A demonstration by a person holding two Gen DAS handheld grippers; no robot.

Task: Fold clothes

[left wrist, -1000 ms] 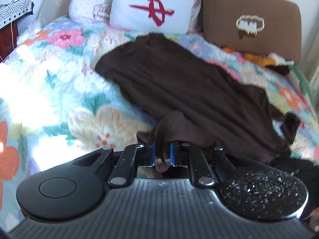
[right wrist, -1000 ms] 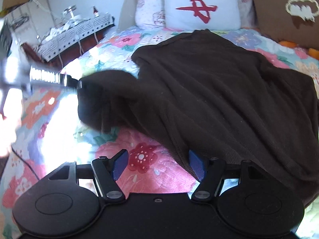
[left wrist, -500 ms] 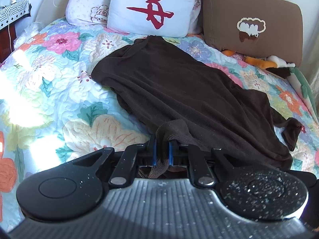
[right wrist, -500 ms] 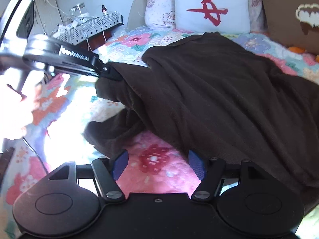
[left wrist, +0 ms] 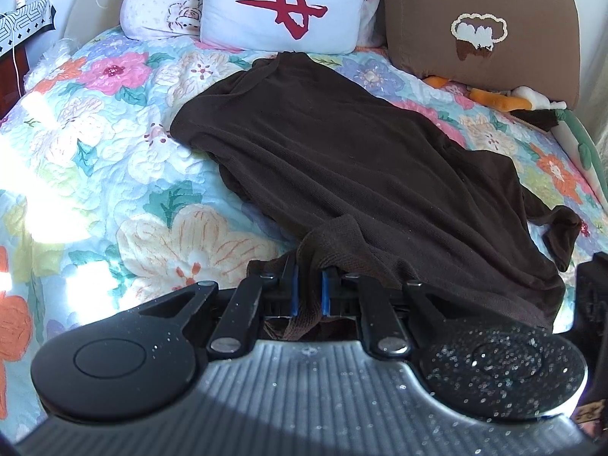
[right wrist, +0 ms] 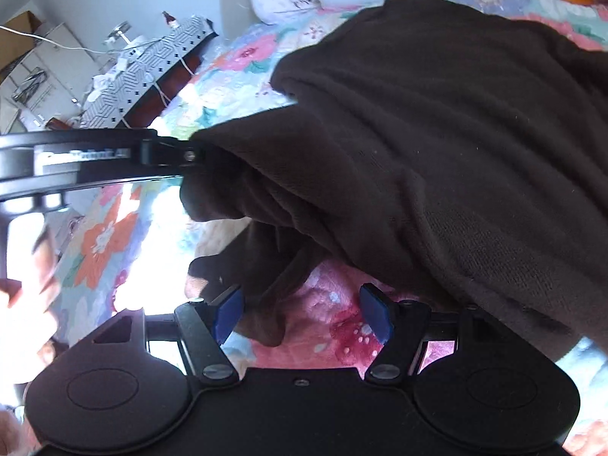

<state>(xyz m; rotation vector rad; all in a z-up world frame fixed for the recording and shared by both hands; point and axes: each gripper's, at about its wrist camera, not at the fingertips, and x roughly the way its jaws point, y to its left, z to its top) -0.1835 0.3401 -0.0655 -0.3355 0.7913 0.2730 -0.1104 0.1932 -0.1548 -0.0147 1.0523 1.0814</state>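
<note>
Brown knit garment (left wrist: 342, 159) spread across the floral bed (left wrist: 95, 159), running from 12 o'clock below the white pillow (left wrist: 281, 3) down to 5 o'clock. Left tongs (left wrist: 308, 290) at 6 o'clock, pressed together on a bunched edge of that garment, cloth pinched between the blue pads and hanging out behind them. Best done by keeping that pinch firm and the edge taut, not dragging the body of the cloth off the bed.

From the right wrist: left tongs (right wrist: 197, 155) reaching in from 9 o'clock, gripping a gathered fold and lifting it off the bed (right wrist: 106, 235). Right tongs (right wrist: 304, 313) at 6 o'clock, well apart, holding nothing; a loose flap of the garment (right wrist: 437, 121) lying between the pads, near the left one but not visibly pressed. Probably next: set the flap deep between the pads, then close, so that both corners can be carried over together and laid square.
</note>
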